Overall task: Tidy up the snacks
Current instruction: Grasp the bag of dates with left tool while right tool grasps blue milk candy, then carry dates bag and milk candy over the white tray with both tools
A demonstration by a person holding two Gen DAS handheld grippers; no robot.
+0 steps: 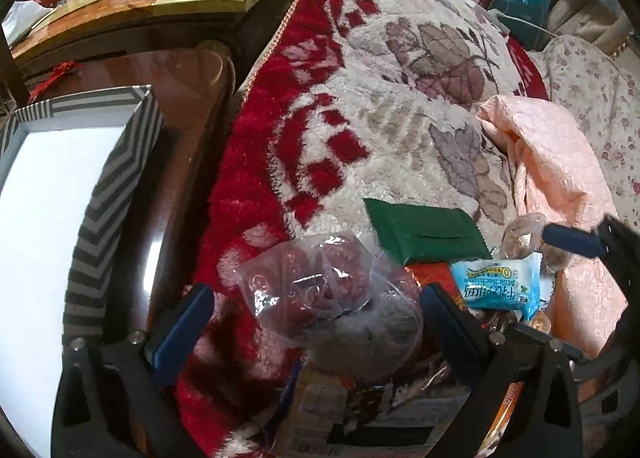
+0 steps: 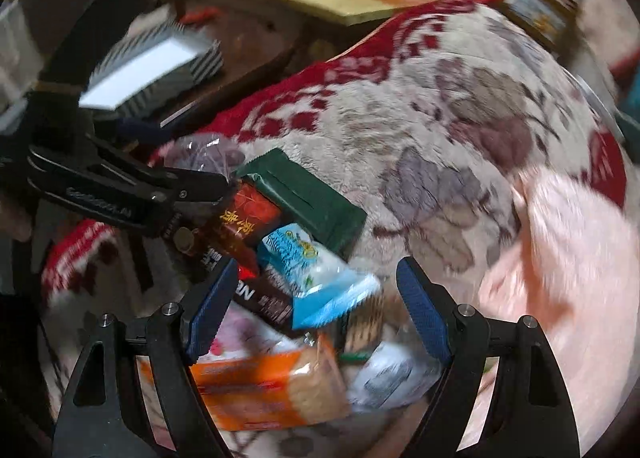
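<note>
A pile of snacks lies on a red and cream floral blanket [image 1: 400, 106]. My left gripper [image 1: 316, 322] is open, its blue pads either side of a clear plastic bag of dark red snacks [image 1: 320, 290]. Beside it lie a green packet [image 1: 424, 234] and a light blue milk snack packet [image 1: 500, 286]. My right gripper [image 2: 316, 306] is open above the blue packet [image 2: 320, 274], a red-brown packet [image 2: 248, 218], the green packet [image 2: 316, 198] and an orange biscuit box [image 2: 272, 386]. The left gripper's black body [image 2: 120, 186] shows at the left of the right wrist view.
An open grey-and-white striped box [image 1: 116, 186] with a white inside stands on a dark wooden table [image 1: 180, 98] left of the blanket; it also shows in the right wrist view [image 2: 152, 66]. A pink quilt [image 1: 560, 186] lies to the right.
</note>
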